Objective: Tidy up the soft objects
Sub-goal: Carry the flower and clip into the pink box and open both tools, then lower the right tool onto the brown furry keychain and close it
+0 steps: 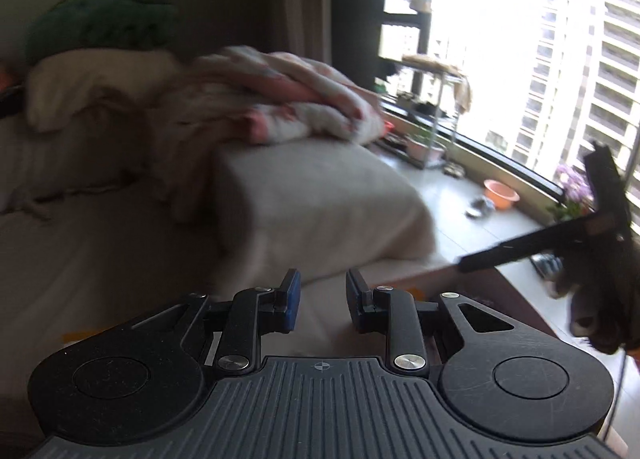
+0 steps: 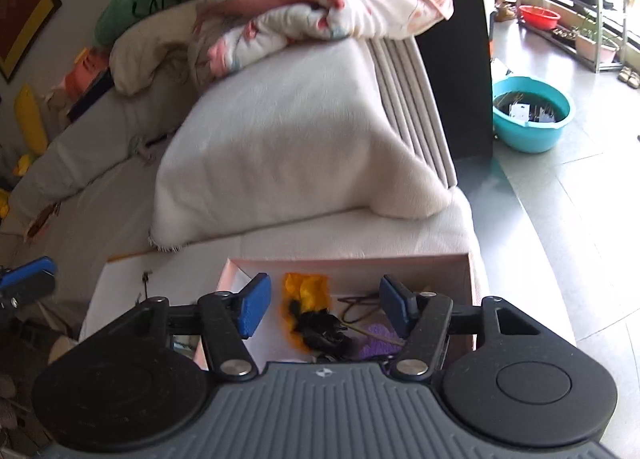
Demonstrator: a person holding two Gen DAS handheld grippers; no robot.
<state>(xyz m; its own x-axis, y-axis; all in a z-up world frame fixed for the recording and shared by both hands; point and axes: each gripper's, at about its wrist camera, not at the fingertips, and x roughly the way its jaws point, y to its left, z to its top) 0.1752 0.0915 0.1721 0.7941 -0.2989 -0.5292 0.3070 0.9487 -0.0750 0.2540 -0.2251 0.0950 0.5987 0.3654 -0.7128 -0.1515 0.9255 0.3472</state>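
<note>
Right fingers (image 2: 320, 309) gaping, empty, over pink box (image 2: 348, 265); orange soft toy (image 2: 306, 291) dead centre, 12 o'clock, long axis toward me. Left fingers (image 1: 323, 301) apart, empty, farther.

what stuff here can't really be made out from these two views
- Box contents, right wrist view: the right claw and its body cover the near half; the black tangle cannot be identified.
- Floral quilt, left wrist view: motion blur smears its pattern.
- Dark object, left wrist view: backlit by the window and cut by the right edge.
- Teal basin contents, right wrist view: too small.
- Left claw: open, nothing between its pads.
</note>
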